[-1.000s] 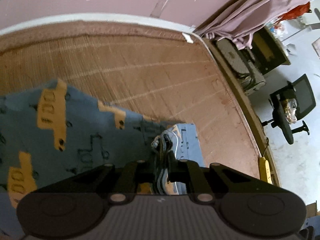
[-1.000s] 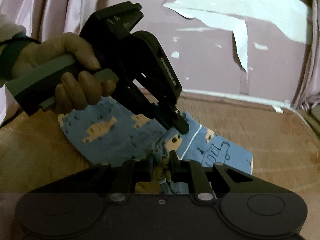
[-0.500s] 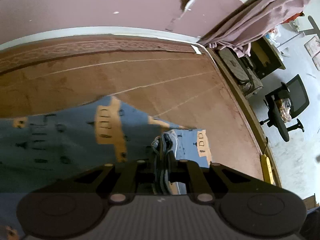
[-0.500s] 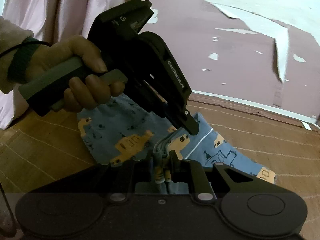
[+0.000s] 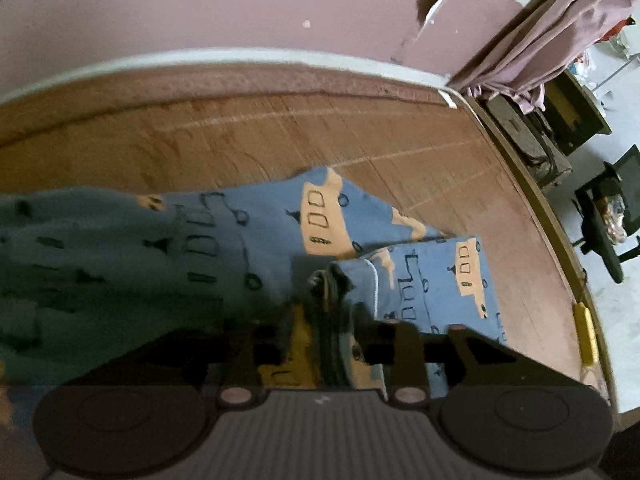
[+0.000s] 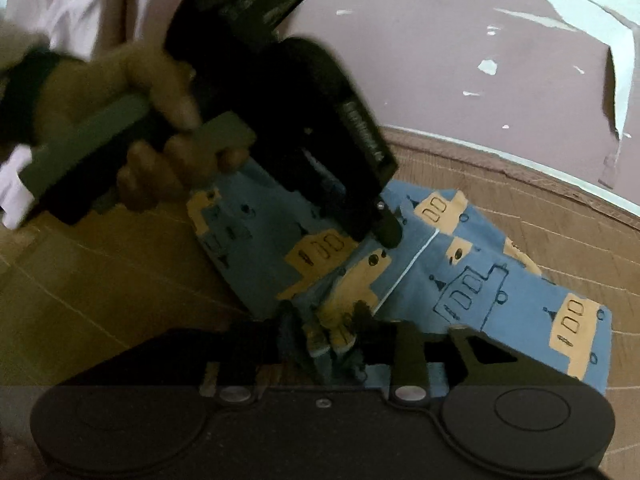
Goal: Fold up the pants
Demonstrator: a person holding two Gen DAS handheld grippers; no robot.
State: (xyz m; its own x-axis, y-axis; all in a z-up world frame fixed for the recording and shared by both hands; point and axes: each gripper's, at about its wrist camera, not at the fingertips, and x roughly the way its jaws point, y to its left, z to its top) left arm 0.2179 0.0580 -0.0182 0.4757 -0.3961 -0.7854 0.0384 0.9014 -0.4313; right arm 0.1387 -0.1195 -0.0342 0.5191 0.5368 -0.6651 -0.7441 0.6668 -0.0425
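Note:
The blue pants with orange bus prints lie partly folded on the brown mat. My left gripper is shut on a bunched edge of the pants and holds it above the mat. My right gripper is shut on another bunched edge of the same pants. The left gripper also shows in the right wrist view, held by a hand, its tip pinching the cloth just beyond my right fingers. A folded lower layer lies flat to the right.
A pink wall with peeling paint stands behind the mat. The mat's right edge drops to a floor with a black office chair, a draped cloth and boxes. A yellow object lies at that edge.
Both grippers have carried the held pants edge toward the far wall. More of the pants now lies spread flat on the mat, and both grips stay closed.

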